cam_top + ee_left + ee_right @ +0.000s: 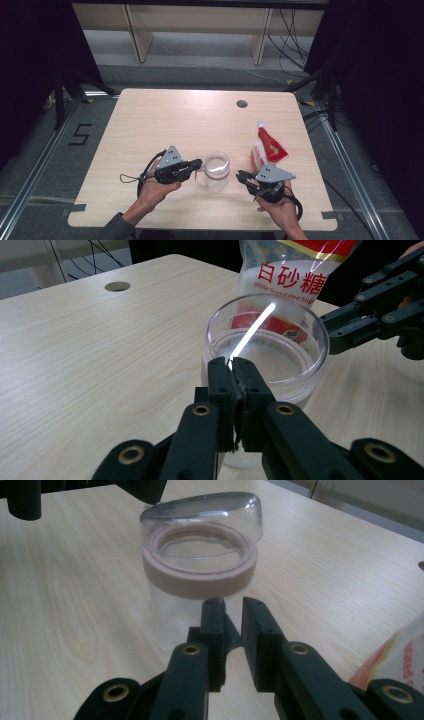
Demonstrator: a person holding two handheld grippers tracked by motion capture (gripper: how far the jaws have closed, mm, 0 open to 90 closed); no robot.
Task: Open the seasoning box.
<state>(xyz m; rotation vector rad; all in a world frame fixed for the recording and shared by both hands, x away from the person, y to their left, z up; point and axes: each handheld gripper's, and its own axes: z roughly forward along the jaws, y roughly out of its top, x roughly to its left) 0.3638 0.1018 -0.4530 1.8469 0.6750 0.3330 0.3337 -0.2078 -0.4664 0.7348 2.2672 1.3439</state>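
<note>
I'm watching clear round plastic jar, pinkish ring under lid. Left gripper fingers pinching its rim. Right gripper fingers nearly together, holding nothing.

The high view is looking steeply down on the table from six o'clock, while both gripper views are facing the jar closely from opposite sides.

left claw: jaws pressed together, pointing right | right claw: jaws nearly closed, narrow gap, pointing left
</note>
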